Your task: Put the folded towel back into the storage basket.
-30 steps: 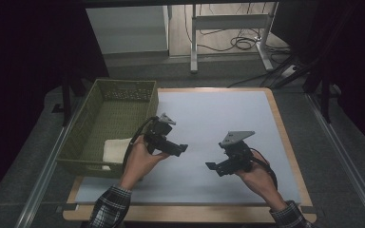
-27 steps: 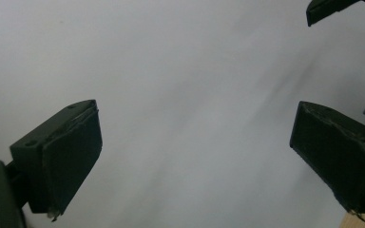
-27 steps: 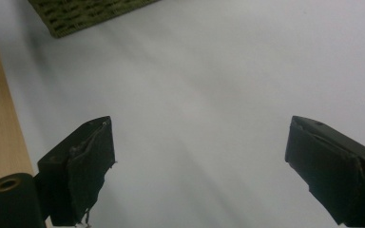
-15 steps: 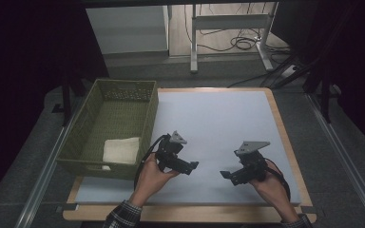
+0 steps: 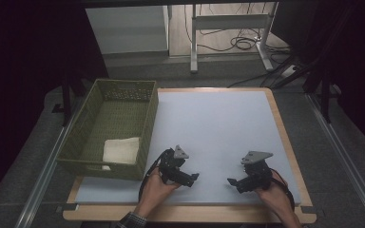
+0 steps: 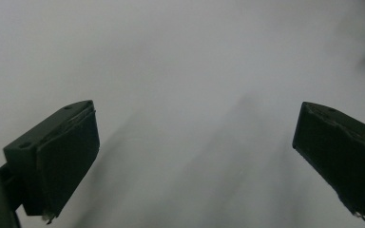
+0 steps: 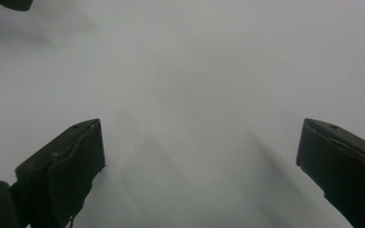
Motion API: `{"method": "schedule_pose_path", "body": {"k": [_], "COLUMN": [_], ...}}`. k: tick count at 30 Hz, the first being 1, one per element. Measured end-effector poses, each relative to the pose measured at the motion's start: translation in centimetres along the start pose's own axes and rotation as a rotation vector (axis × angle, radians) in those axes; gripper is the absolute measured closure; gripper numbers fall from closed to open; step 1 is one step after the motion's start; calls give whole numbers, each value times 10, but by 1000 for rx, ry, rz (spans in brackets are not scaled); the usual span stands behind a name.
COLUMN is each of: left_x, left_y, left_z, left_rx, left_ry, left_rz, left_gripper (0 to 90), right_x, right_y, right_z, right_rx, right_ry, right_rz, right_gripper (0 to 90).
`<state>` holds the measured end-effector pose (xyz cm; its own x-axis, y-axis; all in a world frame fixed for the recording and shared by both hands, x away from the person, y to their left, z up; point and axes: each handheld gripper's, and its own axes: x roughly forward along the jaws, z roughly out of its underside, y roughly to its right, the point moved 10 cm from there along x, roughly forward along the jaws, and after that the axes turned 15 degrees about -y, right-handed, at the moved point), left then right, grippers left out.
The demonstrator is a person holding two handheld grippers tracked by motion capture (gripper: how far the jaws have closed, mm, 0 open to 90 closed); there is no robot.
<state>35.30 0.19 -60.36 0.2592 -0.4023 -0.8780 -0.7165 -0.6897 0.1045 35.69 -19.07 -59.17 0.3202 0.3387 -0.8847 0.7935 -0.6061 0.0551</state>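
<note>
- The left gripper (image 5: 193, 177) rests low over the near part of the white mat (image 5: 218, 128), held in the person's left hand (image 5: 156, 189), with its black jaws pointing right toward the other gripper
- In the left gripper view its jaws stand wide apart, with nothing but bare white mat between the two pads (image 6: 69, 156)
- The right gripper (image 5: 232, 181) sits near the near right part of the mat, held in the right hand (image 5: 273, 190), its jaws pointing left
- In the right gripper view its jaws have just been opening and now stand wide, with only plain mat between them and nothing held
- The two grippers face each other across a bare strip of mat, near each other but apart
- A grey three-cornered plate tops each gripper, and a dark cable loops from the left one by the wrist
- A green woven basket (image 5: 86, 124) stands on the left side of the table, its right wall beside the mat's left edge
- A folded white cloth (image 5: 120, 150) lies flat inside the basket at its near end, well left of the left gripper and touched by neither
- The wooden table edge (image 5: 285, 137) frames the mat on the right and near sides
</note>
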Motion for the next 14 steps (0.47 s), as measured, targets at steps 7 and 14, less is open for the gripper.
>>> {"method": "schedule_pose_path", "body": {"k": [7,14], "left_x": [13,14], "left_y": [-1,-1], "left_z": [4,4], "left_rx": [40,42], "left_ry": [9,13], "left_rz": [-58,-61], "left_gripper": [0,0], "right_x": [11,12], "right_y": [0,0], "right_z": [8,8], "right_rx": [20,19], "right_ry": [24,24], "right_rz": [-6,-4], "right_gripper": [13,13]}}
